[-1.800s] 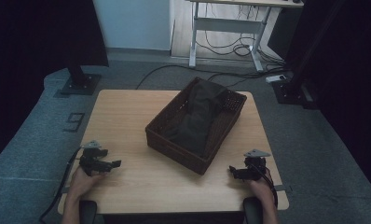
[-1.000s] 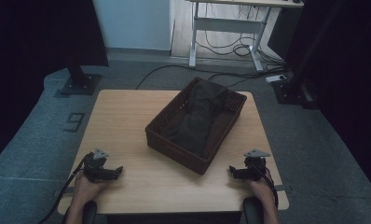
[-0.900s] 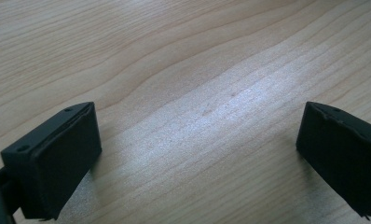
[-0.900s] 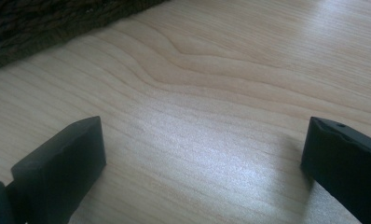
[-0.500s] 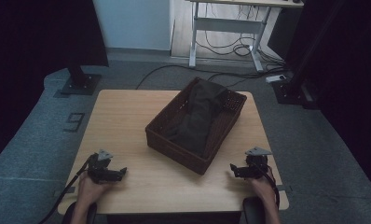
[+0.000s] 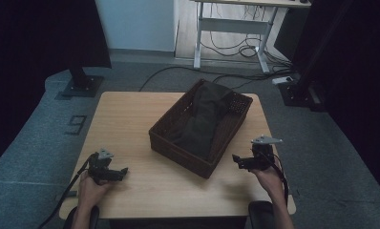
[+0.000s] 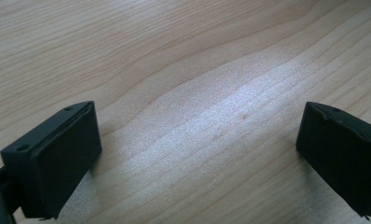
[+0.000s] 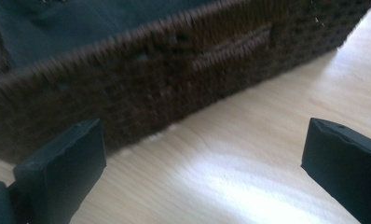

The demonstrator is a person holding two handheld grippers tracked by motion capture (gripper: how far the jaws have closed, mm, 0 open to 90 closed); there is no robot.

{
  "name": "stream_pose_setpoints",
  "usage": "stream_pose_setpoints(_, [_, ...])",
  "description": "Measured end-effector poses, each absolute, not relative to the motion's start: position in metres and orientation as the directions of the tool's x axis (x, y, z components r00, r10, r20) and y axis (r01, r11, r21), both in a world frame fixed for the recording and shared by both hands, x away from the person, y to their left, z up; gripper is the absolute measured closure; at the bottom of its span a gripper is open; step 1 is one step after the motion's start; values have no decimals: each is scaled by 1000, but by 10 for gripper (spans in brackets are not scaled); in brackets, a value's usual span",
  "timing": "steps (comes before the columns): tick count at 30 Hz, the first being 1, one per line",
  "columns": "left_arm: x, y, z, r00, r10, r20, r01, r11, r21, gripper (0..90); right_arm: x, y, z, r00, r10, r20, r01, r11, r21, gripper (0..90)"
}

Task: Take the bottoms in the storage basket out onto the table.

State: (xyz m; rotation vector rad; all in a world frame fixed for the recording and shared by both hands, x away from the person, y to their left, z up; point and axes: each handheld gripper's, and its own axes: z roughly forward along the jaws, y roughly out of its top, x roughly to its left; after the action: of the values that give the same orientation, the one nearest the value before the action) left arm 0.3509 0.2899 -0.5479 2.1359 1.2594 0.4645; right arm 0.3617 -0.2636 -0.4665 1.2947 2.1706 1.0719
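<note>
Left tool (image 6: pixel 112 172) is resting low at the near left of the surface (image 6: pixel 131 119), jaws standing wide apart over bare wood, gripping nothing. Centre, a dark woven basket (image 6: pixel 178 143) is sitting diagonally, with dark cloth (image 6: pixel 205 119) lying inside and draping toward its far end. Cloth is judged soft, light and limp; a pinch on a raised fold would suit. Right tool (image 6: pixel 241 161) is hovering just beside the basket's near corner, jaws likewise spread and empty, facing its wall.

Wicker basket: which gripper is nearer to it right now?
Right. The right gripper sits just off the wicker basket near corner; the left gripper rests farther away at the table's front-left.
</note>
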Motion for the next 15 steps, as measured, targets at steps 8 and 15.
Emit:
stream_pose_setpoints(8, [351, 290, -548, 489, 872, -7, 659, -365, 658, 0, 377, -244, -448, -493, 868, 62, 568, 268, 778, 0])
stream_pose_setpoints(15, [351, 290, -548, 495, 869, -7, 656, -369, 659, 0, 388, -223, -444, -497, 866, 55, 574, 280, 770, 0])
